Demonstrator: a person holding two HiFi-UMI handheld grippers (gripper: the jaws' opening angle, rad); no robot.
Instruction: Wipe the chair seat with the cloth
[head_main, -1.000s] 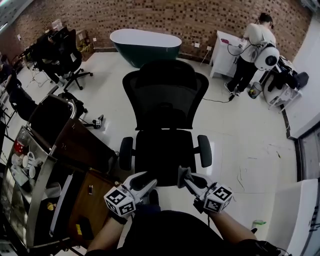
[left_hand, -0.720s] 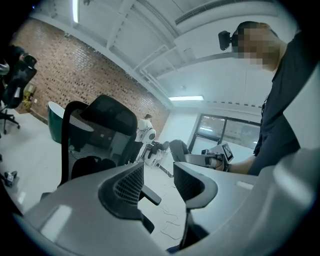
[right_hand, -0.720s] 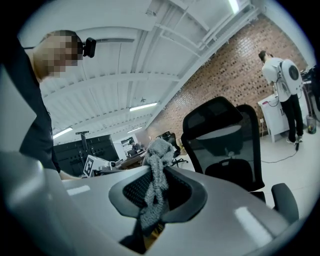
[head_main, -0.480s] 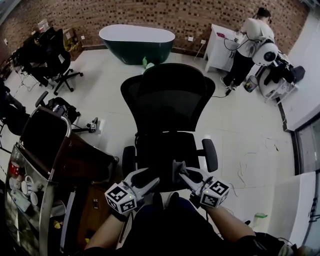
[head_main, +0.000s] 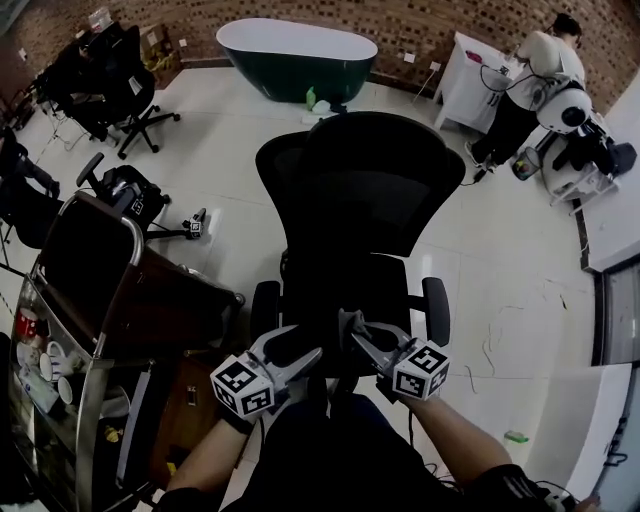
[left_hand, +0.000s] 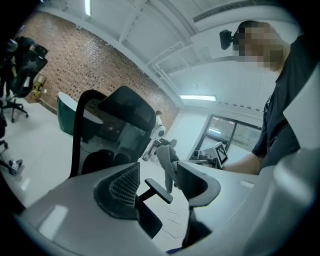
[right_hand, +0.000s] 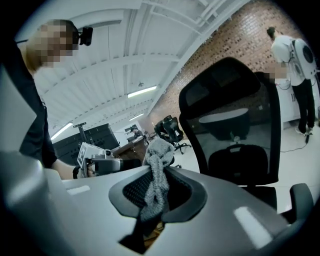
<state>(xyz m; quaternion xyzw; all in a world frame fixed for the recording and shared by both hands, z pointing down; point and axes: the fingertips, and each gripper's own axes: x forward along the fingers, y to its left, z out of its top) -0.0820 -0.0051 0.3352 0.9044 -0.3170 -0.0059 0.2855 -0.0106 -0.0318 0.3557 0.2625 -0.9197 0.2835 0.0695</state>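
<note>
Nearest are two grippers, each with one marker cube. The left gripper (head_main: 300, 348) has its jaws apart and opening, and its pads press on nothing; between them its own view shows only a chair armrest farther off. The right gripper (head_main: 350, 335) has its jaws drawn in narrow, pinching the one grey cloth (right_hand: 156, 175), which bunches above the pads and hangs down between them. The cloth is off the seat, held up in front of the person.

The head view does not let the cloth be made out; both gripper views do. The left gripper view shows it dangling just past one of that gripper's jaw tips; whether it touches that jaw cannot be told. Each gripper view also catches the other gripper's cube.

Just beyond stands one black mesh office chair (head_main: 365, 200) with two armrests, its dark seat (head_main: 345, 290) bare. To the left is one metal cart (head_main: 85, 330) carrying cups. Farther back are one dark green bathtub (head_main: 295, 55) against a brick wall (head_main: 400, 20), and one person (head_main: 535, 70) at a white desk.
</note>
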